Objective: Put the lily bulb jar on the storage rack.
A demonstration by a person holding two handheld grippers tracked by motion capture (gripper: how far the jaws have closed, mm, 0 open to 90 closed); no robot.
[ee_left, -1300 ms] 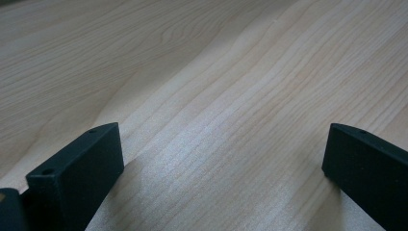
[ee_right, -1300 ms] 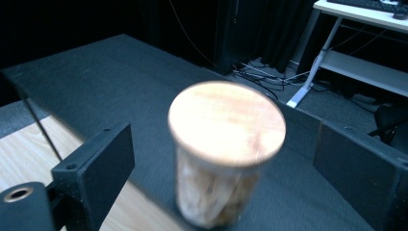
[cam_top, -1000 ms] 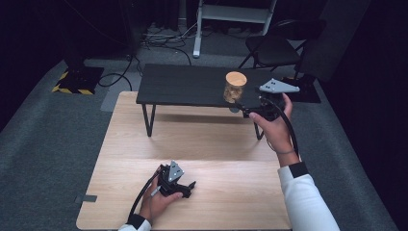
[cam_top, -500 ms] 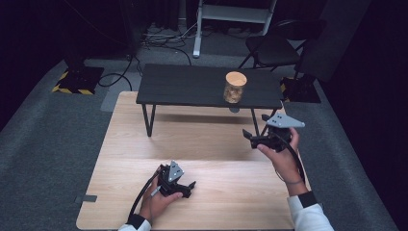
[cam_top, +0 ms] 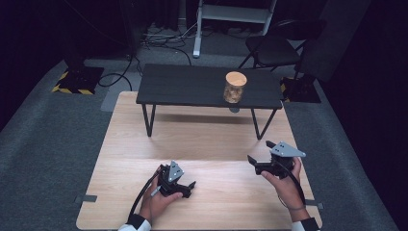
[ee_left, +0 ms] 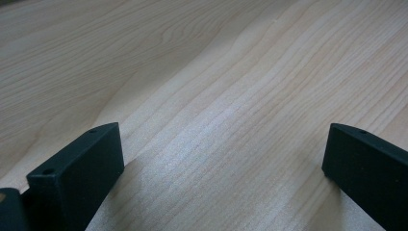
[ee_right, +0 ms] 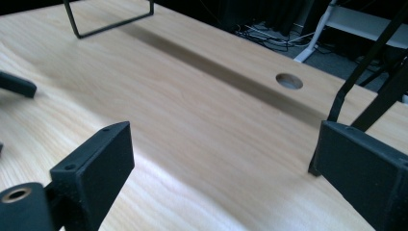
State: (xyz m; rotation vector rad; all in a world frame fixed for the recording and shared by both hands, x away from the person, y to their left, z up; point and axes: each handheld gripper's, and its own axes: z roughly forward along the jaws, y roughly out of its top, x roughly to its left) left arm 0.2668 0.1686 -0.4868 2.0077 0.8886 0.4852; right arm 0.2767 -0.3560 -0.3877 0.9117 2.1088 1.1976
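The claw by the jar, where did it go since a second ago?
The right claw pulled back from the jar on the dark shelf, toward the person and down over the wooden table, open and empty. The jar and the left claw stayed put.

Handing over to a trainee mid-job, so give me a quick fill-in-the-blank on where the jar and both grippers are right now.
1. The jar stands on the black ____.
2. Both the left gripper and the right gripper have their jaws ____.
3. The jar's lid is ____.
4. Both hands are over the ____ table.

Missing words: shelf; open; on; wooden
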